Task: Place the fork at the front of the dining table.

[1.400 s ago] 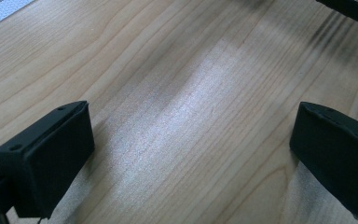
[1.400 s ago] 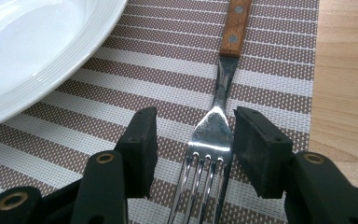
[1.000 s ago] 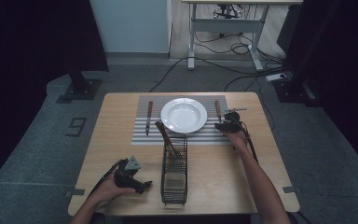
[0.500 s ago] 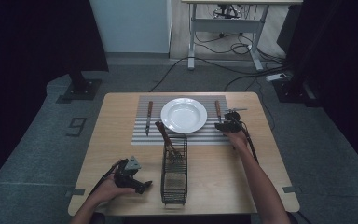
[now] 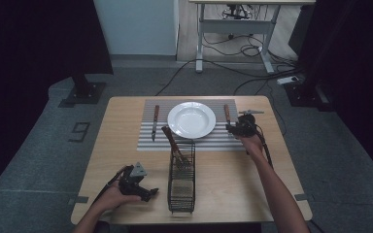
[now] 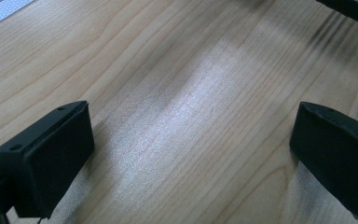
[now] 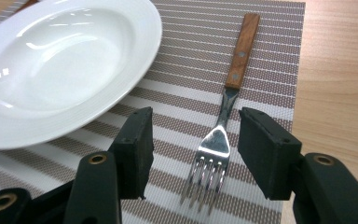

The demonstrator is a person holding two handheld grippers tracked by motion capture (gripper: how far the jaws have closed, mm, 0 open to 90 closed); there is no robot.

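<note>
Fork: the wooden-handled fork (image 7: 223,116) lies flat on the striped placemat (image 7: 270,42), just right of the white plate (image 7: 65,65), tines toward the person.
Right gripper: the right gripper (image 7: 193,149) hangs over the fork's tines, its jaws partly apart and just now opening; the fork lies below the gap, neither pad touching it.
Left gripper: the left gripper (image 6: 191,154) rests near the table's front edge, jaws spread wide over bare wood, holding nothing.
Surroundings: a knife (image 5: 155,121) lies on the mat left of the plate; a wire basket (image 5: 181,187) stands mid-table on the wooden table (image 5: 126,145), a brown-handled utensil (image 5: 171,141) leaning in it.
</note>
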